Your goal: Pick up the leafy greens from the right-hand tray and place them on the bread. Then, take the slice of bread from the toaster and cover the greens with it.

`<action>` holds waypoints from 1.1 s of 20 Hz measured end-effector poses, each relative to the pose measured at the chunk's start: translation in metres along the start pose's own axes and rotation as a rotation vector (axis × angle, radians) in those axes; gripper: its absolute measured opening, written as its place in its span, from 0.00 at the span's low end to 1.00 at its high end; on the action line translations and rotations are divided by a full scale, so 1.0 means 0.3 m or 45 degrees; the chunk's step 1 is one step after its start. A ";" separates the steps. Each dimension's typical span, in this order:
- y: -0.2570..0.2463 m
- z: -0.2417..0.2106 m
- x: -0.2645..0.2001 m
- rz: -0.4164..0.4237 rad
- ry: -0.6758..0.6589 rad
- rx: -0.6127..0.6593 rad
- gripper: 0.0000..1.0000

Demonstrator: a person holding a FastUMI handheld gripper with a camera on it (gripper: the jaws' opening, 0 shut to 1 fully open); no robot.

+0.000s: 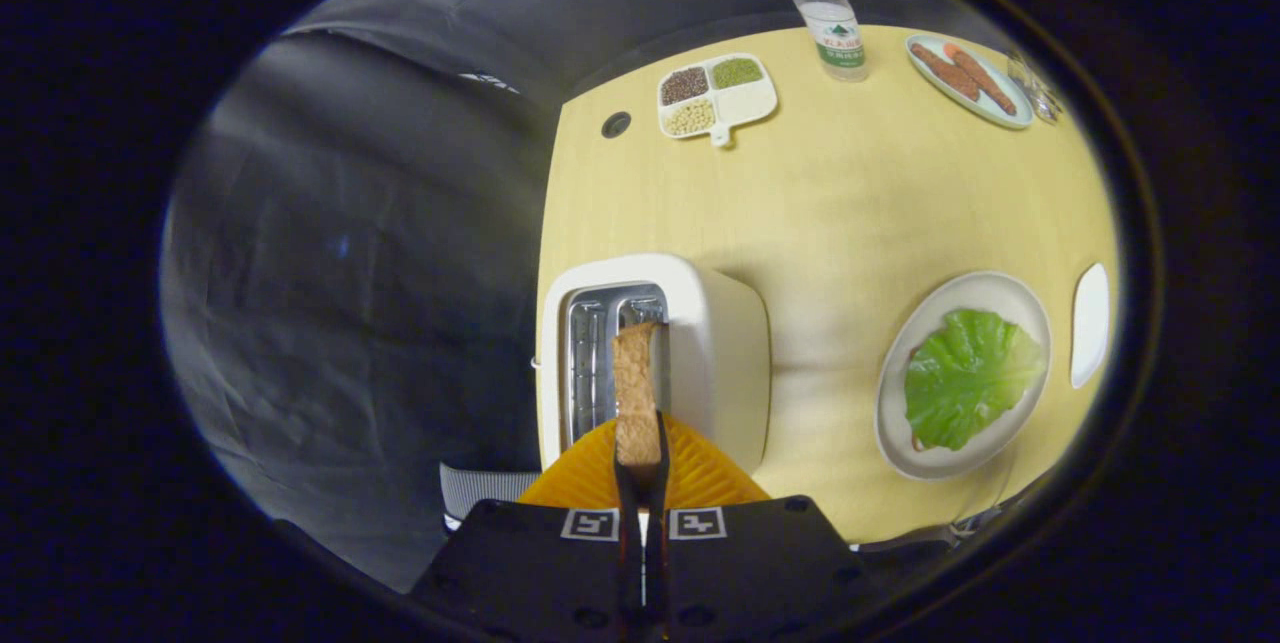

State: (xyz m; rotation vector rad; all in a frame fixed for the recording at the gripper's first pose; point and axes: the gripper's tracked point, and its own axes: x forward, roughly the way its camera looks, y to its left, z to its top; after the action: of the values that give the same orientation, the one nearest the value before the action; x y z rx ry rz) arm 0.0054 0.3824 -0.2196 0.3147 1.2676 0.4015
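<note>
The hand-held gripper [640,458] pinches the one slice of bread [636,393] edge-on, its long axis running straight ahead over the toaster [700,343] slot. One leafy green [968,378] lies flat on the plate [905,443] to the right, bare counter [850,203] between them.

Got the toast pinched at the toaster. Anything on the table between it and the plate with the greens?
Nothing visible blocks the way. The gripper is shut on the bread slice above the toaster slot. Bare table lies between the toaster and the plate, where the greens lie on top, uncovered.
</note>
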 end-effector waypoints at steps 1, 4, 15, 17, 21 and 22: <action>0.005 0.005 -0.020 0.017 0.005 0.017 0.04; 0.004 0.024 -0.097 0.078 0.014 0.060 0.04; -0.163 0.114 -0.462 0.337 -0.083 0.218 0.04; -0.258 0.130 -0.493 0.360 -0.108 0.237 0.04; -0.468 0.099 -0.508 0.394 -0.123 0.203 0.04; -0.518 0.076 -0.494 0.410 -0.102 0.190 0.04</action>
State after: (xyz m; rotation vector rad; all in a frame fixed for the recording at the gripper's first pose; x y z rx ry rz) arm 0.0094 0.1761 -0.1557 0.6599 1.1725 0.5635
